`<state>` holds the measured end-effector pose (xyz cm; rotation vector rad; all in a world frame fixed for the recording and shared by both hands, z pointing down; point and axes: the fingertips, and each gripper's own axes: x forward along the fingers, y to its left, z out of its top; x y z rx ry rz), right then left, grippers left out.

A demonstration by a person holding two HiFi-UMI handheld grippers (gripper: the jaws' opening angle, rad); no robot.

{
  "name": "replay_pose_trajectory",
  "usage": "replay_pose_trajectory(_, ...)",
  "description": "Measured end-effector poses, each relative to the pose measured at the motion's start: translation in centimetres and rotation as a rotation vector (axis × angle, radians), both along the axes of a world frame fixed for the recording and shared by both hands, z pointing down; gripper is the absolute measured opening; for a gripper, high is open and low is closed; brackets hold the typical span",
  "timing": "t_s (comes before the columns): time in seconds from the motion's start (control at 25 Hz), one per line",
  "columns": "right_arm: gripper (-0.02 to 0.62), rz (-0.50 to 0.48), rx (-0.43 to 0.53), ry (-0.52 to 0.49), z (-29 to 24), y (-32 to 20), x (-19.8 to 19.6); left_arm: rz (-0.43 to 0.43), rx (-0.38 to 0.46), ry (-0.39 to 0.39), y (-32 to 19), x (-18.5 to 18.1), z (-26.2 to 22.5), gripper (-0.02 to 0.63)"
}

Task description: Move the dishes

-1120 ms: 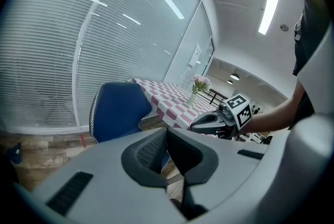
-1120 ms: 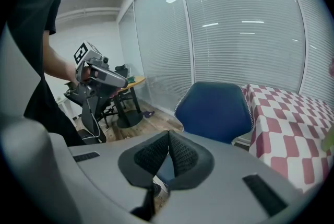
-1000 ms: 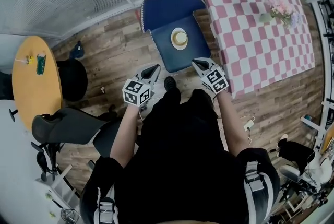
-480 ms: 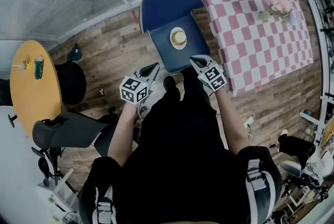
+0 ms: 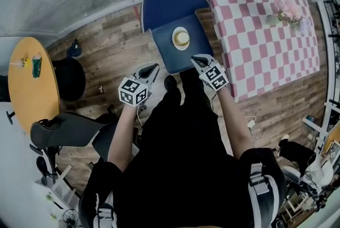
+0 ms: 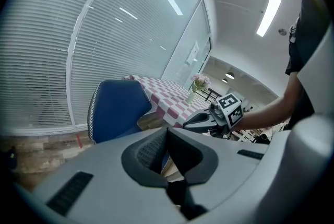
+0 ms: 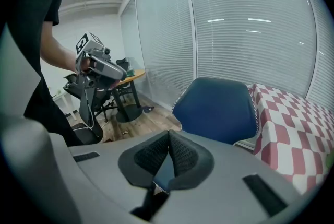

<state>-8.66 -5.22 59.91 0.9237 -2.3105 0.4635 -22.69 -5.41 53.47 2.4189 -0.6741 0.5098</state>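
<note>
One dish (image 5: 181, 38) on blue chair (image 5: 169, 9), ahead of left gripper (image 5: 153, 67) and right gripper (image 5: 195, 58).

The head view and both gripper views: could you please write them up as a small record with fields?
dish: plate with a yellowish item on it, on the chair seat
chair: blue, beside the table
table: pink-and-white checked cloth, flowers on it
round table: yellow, to the person's left
left gripper: jaws together, nothing between them, above the floor left of the seat
right gripper: jaws together, nothing between them, at the seat's front edge
contact with plate: none
</note>
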Motion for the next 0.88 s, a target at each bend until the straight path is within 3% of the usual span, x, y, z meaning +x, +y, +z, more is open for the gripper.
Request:
replay_pose_trajectory(0.68, 0.017, -0.044, -0.079, 0.007, 9.8, -7.1, 3.0, -0.074, -0.091, -0.035, -5.6, 3.6, 6.9, 0.021)
replay_pose_trajectory(0.88, 0.017, -0.143, -0.083, 0.079, 14.0, -8.2, 3.0, -0.098, -0.104, -0.048, -7.1, 4.2, 9.2, 0.021)
